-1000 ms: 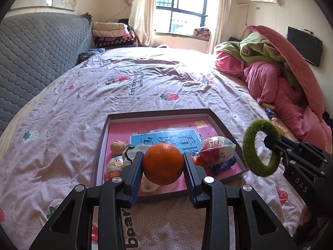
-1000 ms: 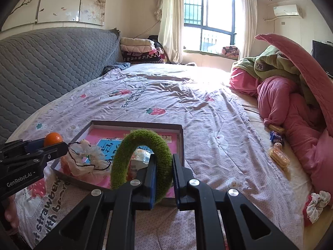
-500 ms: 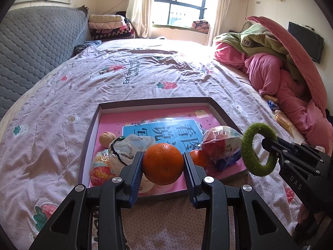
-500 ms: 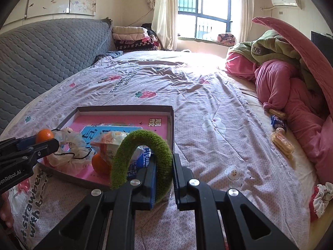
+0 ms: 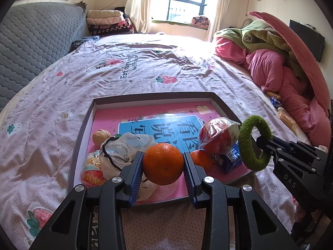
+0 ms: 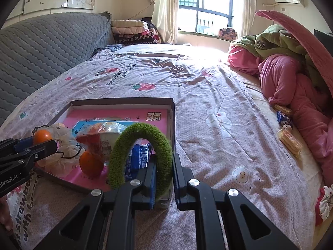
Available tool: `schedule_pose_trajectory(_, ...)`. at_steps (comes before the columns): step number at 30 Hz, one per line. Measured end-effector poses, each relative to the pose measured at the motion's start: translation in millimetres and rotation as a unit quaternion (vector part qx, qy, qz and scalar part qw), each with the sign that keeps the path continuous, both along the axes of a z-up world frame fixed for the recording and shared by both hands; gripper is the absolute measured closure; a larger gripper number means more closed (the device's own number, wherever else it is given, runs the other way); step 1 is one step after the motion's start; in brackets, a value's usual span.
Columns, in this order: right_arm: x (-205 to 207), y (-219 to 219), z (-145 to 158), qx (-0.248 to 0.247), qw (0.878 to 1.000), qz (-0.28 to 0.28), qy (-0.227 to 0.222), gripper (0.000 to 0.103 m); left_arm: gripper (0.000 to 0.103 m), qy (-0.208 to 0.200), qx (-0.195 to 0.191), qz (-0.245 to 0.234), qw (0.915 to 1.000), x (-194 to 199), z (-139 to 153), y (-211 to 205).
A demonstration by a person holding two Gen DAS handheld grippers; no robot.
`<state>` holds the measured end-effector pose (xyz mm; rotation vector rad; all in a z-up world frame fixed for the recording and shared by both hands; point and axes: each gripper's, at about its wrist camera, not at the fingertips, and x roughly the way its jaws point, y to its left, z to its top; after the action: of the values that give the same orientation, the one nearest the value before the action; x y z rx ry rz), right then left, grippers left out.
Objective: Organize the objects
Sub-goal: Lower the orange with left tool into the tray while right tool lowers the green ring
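My left gripper (image 5: pixel 163 164) is shut on an orange (image 5: pixel 163 163) and holds it over the near edge of a shallow box tray (image 5: pixel 83 125) on the bed. My right gripper (image 6: pixel 163 171) is shut on a green fuzzy ring (image 6: pixel 141 137), held upright at the tray's near right corner; the ring also shows in the left wrist view (image 5: pixel 245 145). The tray (image 6: pixel 171 112) holds a pink and blue book (image 5: pixel 166 112), a second orange (image 6: pixel 90 164), a wrapped red snack bag (image 5: pixel 218 137), a blue packet (image 6: pixel 141 156), a white plastic bag (image 5: pixel 124 148) and a walnut (image 5: pixel 101 136).
The bed sheet (image 6: pixel 197 87) stretches beyond the tray. A heap of pink and green quilts (image 6: pixel 291 66) lies on the right, with snack packets (image 6: pixel 290 139) beside it. A grey padded headboard (image 5: pixel 31 48) stands on the left. Folded blankets (image 6: pixel 133 31) lie at the far end.
Both grippers have moved forward over the tray's near edge, still holding the orange and the green ring. The tray looks closer and its contents show more fully.
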<state>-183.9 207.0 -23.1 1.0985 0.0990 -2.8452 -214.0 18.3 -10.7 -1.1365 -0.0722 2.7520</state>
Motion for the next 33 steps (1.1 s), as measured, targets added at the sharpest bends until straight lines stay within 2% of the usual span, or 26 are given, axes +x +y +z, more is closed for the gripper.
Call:
schedule_pose_trajectory(20, -13, -14, -16, 0.007, 1.000, 0.014, -0.012, 0.089, 0.065, -0.001, 0.009, 0.001, 1.0000, -22, -14, -3)
schedule_pose_trajectory(33, -5, -19, -19, 0.022, 0.999, 0.023, -0.001, 0.089, 0.065, -0.014, 0.002, 0.000, 0.9999, -31, -30, 1)
